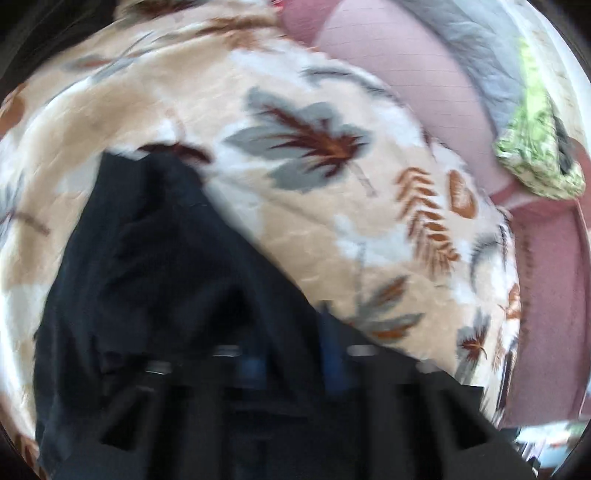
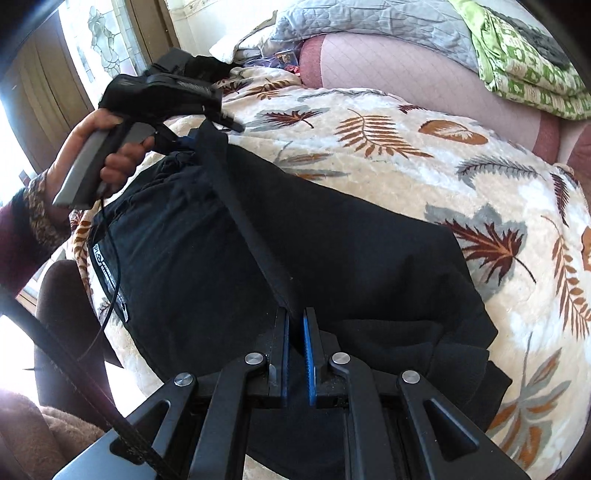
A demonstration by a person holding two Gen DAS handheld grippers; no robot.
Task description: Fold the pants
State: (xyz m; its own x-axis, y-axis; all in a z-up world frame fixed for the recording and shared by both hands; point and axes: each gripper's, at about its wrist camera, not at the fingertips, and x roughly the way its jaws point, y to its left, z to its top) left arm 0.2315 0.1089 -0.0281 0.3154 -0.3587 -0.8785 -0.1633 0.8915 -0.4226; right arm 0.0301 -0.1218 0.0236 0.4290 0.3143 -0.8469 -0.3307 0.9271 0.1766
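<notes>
Nearest the right wrist camera, the right gripper (image 2: 295,321) has its blue-padded fingers (image 2: 309,347) drawn close together, pinching a raised edge of the black fabric pants (image 2: 332,251). That edge runs as a taut band up and away to the left gripper (image 2: 192,144), which a person's hand (image 2: 92,155) holds by its grey handle. In this view the left gripper's tips sit at a bunched end of the cloth; its own camera is motion-blurred, but its blue pads (image 1: 332,354) appear nearly together with dark cloth around them, so it is judged to be nipping the pants.

The pants lie spread across the cream quilted bedspread with brown and grey leaf print (image 2: 406,147), with a white printed label (image 2: 107,273) near the left edge.

Procedure, as judged: the step in hand is carrying a held edge over to form a fold.
- Keep both pinches firm; a slack grip lets the band slip.
- Move both grippers together so the band stays straight and the crease forms evenly.
- Lower the edge flush with the opposite edge before releasing.

Beyond the bedspread lie a pink bolster cushion (image 2: 424,77), a grey quilted blanket (image 2: 369,22) and a green patterned cloth (image 2: 524,77).
</notes>
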